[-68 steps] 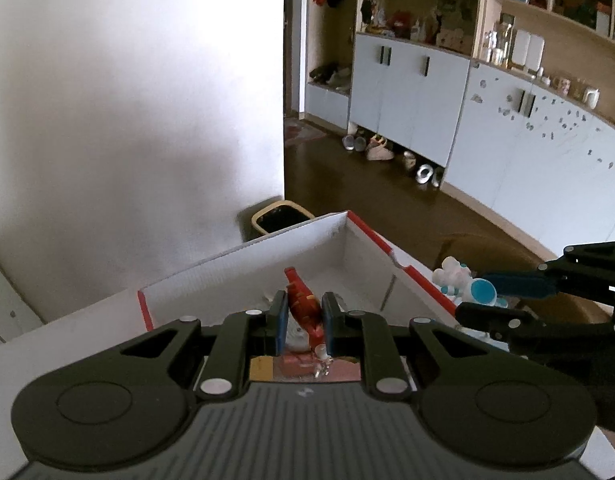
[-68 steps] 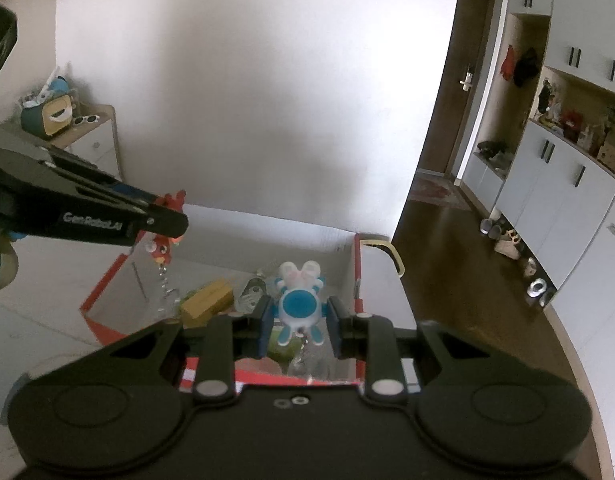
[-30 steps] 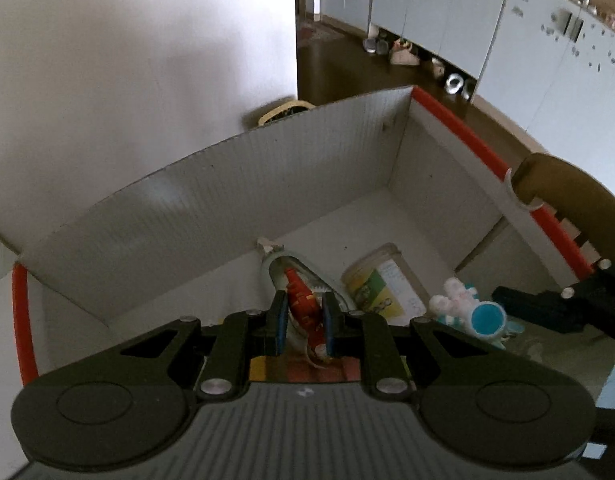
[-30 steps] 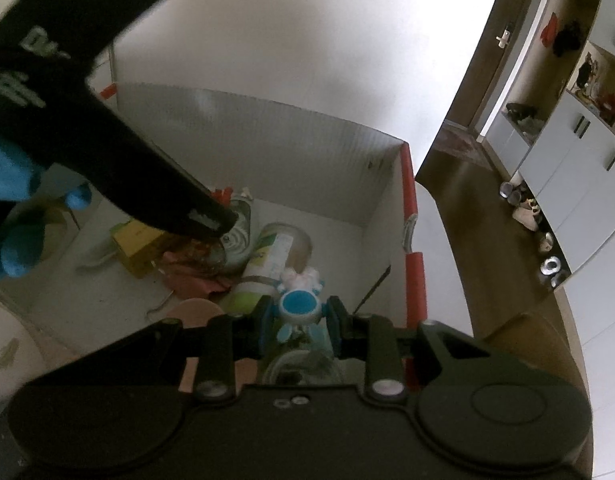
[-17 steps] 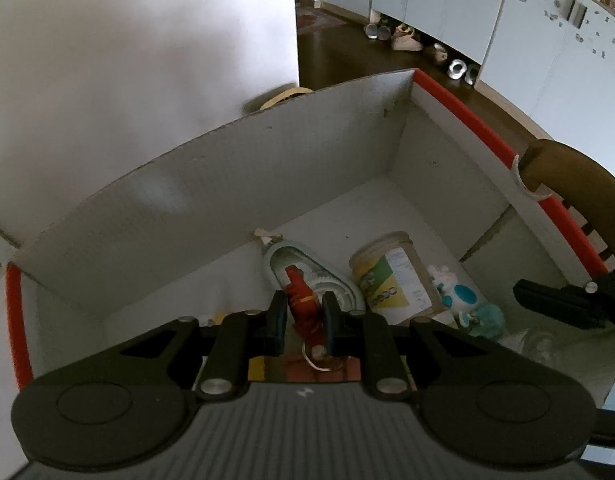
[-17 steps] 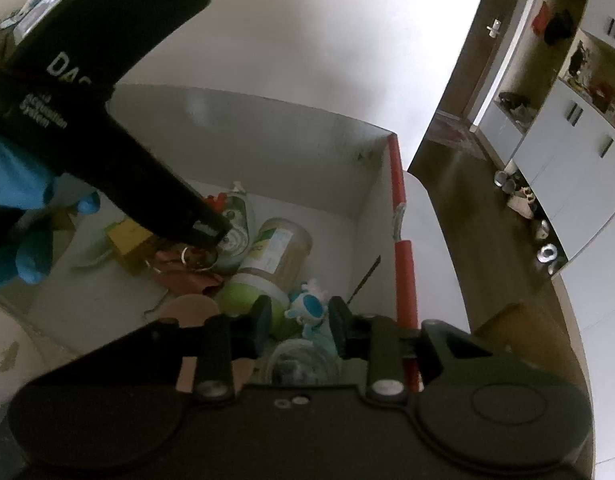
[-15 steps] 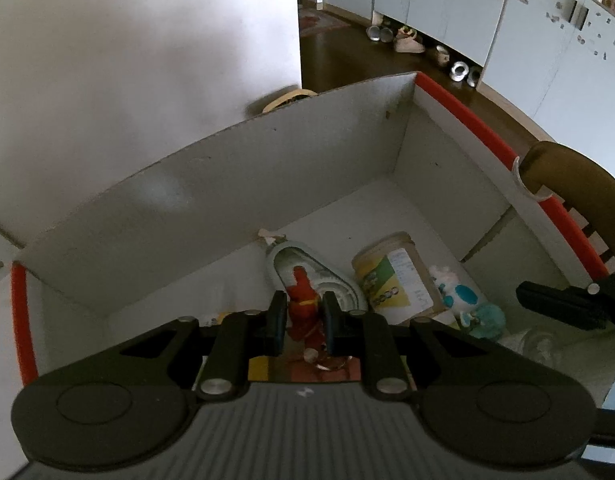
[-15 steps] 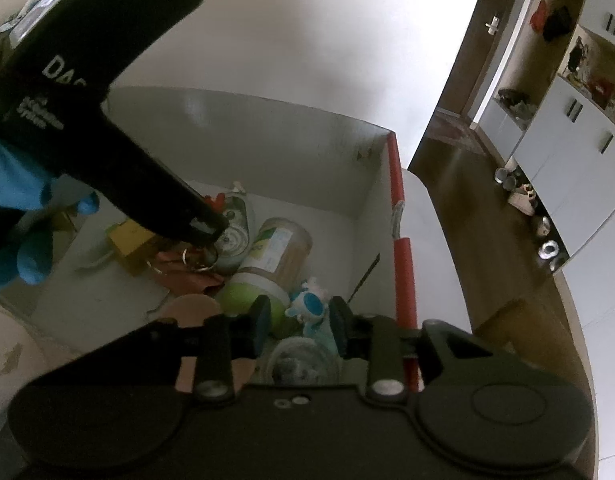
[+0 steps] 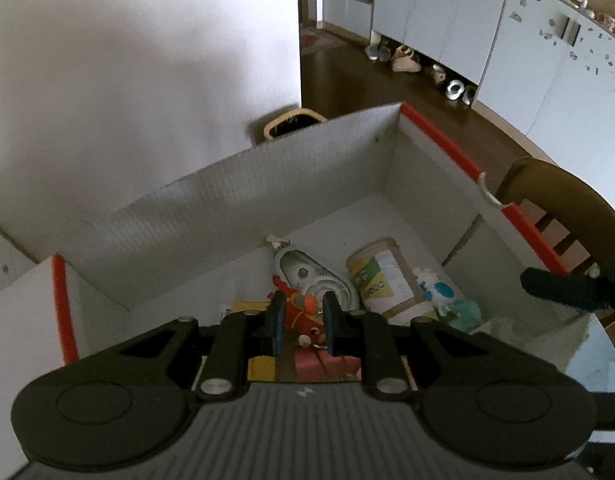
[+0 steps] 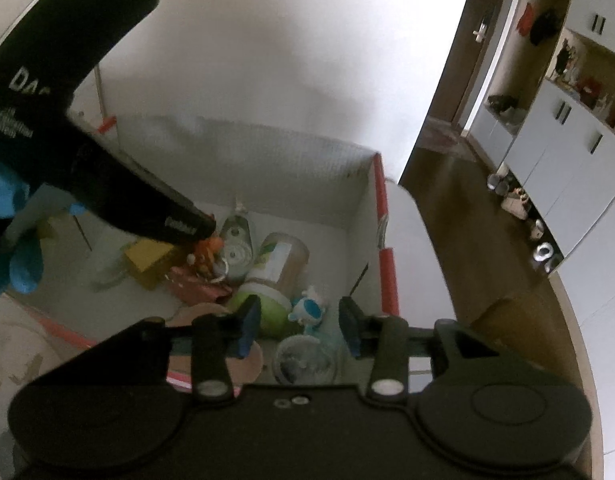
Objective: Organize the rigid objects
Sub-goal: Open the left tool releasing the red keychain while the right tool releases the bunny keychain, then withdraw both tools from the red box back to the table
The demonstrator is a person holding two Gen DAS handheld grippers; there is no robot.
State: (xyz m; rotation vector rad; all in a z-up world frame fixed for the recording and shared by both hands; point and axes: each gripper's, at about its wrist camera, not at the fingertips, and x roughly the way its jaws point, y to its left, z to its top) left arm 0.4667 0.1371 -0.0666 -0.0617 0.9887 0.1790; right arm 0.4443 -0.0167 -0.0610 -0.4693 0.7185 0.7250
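White wall rises behind the cardboard box (image 9: 243, 196), whose rims carry red tape, and dark wood floor runs off to the right toward pale cupboards. My left gripper (image 9: 302, 322) has just been easing its jaws apart; the red figure (image 9: 303, 308) sits between them, but I cannot tell whether the pads touch it. My right gripper (image 10: 299, 324) has also just been opening, and its jaws stand clear of the blue and white bunny toy (image 10: 309, 310), which lies on the box floor beside the green-lidded jar (image 10: 273, 276). Only the right view shows my blue-gloved hand (image 10: 15, 240) and a clear plastic cup (image 10: 303, 360) at the near wall; only the left view shows the chair back (image 9: 563, 196) past the right rim. Open box floor lies along the far wall, while the near middle is crowded.
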